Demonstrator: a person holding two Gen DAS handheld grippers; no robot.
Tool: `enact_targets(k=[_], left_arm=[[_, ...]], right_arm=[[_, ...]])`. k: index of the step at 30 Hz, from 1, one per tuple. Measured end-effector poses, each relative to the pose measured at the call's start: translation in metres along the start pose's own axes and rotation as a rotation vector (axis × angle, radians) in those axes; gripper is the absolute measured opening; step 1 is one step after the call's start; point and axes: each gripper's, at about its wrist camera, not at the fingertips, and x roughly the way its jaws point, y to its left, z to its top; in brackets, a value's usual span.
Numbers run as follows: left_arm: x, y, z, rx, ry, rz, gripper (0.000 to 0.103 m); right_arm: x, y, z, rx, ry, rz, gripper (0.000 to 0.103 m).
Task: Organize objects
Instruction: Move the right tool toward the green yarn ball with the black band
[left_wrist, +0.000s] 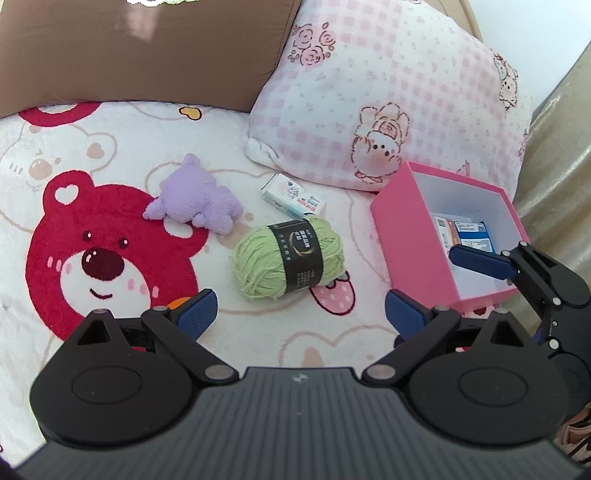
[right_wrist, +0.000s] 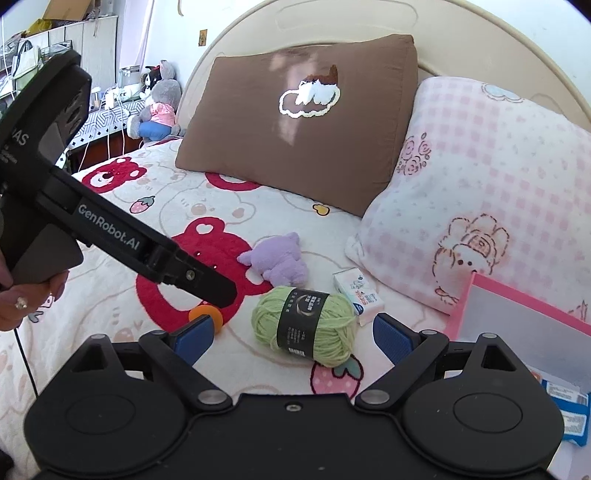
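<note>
You are holding the left gripper (left_wrist: 299, 312) over the bed blanket (left_wrist: 122, 129), its jaws standing wide and gripping nothing. Working left to right in the left wrist view: an orange object (left_wrist: 176, 303), mostly hidden, is peeking out behind the left pad; a purple plush toy (left_wrist: 194, 197) is lying on the red bear print; a skein of green yarn (left_wrist: 290, 256) with a black label is sitting near the middle, just ahead of the jaws; a small white packet (left_wrist: 293, 195) is lying just beyond the yarn, near the pink checked pillow (left_wrist: 388, 92). Further right, a pink box (left_wrist: 413, 236) is standing open, with blue-and-white packets (left_wrist: 465, 234) lying inside it.

You are holding the right gripper (right_wrist: 291, 338) beside that box, its jaws also spread wide and empty, one blue finger (left_wrist: 480, 260) reaching over the box's interior. A brown pillow (right_wrist: 299, 122) is leaning against the headboard.
</note>
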Motion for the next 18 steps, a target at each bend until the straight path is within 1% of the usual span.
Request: enact_targets(k=[3, 6, 11, 14, 18], left_arm=[[0.007, 0.004, 0.004, 0.009, -0.004, 0.010, 0.098], [0.015, 0.009, 0.007, 0.012, -0.008, 0.015, 0.098], [0.035, 0.016, 0.007, 0.006, -0.003, 0.004, 0.098], [0.050, 0.019, 0.007, 0.016, 0.010, -0.002, 0.098], [0.062, 0.028, 0.009, -0.021, 0.013, -0.014, 0.098]], right_arm=[[0.016, 0.002, 0.000, -0.022, 0.000, 0.019, 0.095], [0.038, 0.005, -0.002, -0.055, 0.031, -0.006, 0.095], [0.064, 0.009, -0.006, -0.099, 0.049, -0.021, 0.095], [0.078, 0.009, -0.011, -0.103, 0.050, -0.039, 0.095], [0.095, 0.005, -0.024, -0.074, 0.047, -0.080, 0.095]])
